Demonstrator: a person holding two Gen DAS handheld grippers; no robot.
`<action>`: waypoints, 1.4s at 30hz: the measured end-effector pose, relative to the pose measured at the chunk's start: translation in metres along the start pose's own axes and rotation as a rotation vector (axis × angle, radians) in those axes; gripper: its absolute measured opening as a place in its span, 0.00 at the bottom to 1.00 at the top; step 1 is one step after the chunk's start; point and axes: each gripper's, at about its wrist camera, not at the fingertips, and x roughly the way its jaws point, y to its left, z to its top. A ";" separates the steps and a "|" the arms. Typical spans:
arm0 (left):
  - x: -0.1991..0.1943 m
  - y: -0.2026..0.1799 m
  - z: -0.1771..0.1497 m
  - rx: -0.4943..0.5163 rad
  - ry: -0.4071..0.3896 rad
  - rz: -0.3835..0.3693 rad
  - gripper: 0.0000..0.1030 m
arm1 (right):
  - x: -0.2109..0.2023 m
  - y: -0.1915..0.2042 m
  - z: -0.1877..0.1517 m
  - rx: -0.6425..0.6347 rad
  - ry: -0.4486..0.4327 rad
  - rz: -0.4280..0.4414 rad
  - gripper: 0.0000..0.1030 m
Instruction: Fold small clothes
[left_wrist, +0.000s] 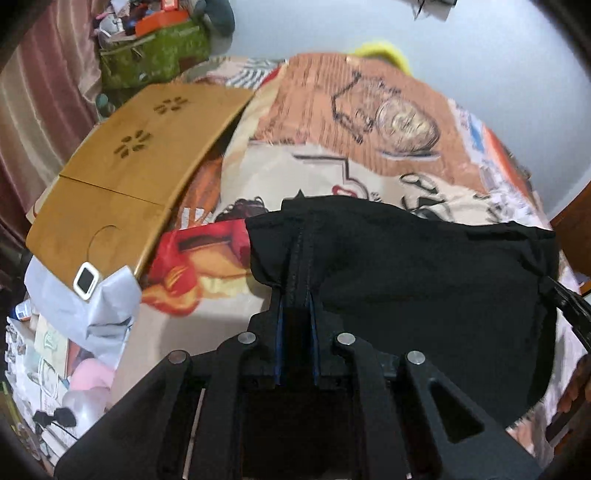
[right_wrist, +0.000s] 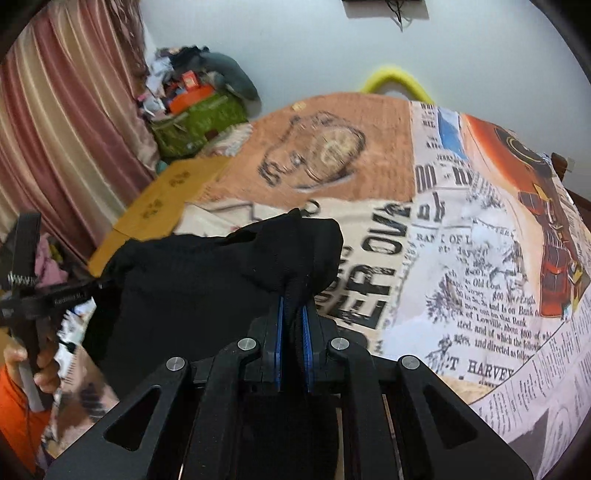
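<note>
Left tool (left_wrist: 295, 254) clenched on hem of black garment (left_wrist: 424, 280); right tool (right_wrist: 293, 295) clenched on opposite edge. Garment hung stretched between both, above printed bed cover (right_wrist: 461, 258). Cloth looked light, limp, prone to sag; corners seemed best grip.

I can't see the tips of my left gripper (left_wrist: 296, 254); the black cloth (left_wrist: 424, 280) wraps over them. The right gripper (right_wrist: 292, 295) has its tips buried in the same cloth too. The printed bedsheet (right_wrist: 461, 258) is smeared with blur near the far edge of the bed, so its drawn face looks fuzzy. The wooden lap table (left_wrist: 122, 177) hides the bed's left edge. My hand (right_wrist: 44, 365) is cut off at the picture's side.
</note>
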 end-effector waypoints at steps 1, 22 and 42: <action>0.005 -0.002 0.002 0.006 0.007 0.015 0.15 | 0.005 -0.003 -0.001 -0.001 0.010 -0.009 0.08; -0.048 -0.003 -0.025 0.086 -0.051 0.038 0.63 | -0.045 0.009 -0.034 -0.123 -0.003 -0.011 0.48; -0.102 -0.002 -0.093 0.123 -0.081 0.200 0.67 | -0.083 -0.010 -0.090 -0.141 0.121 -0.107 0.48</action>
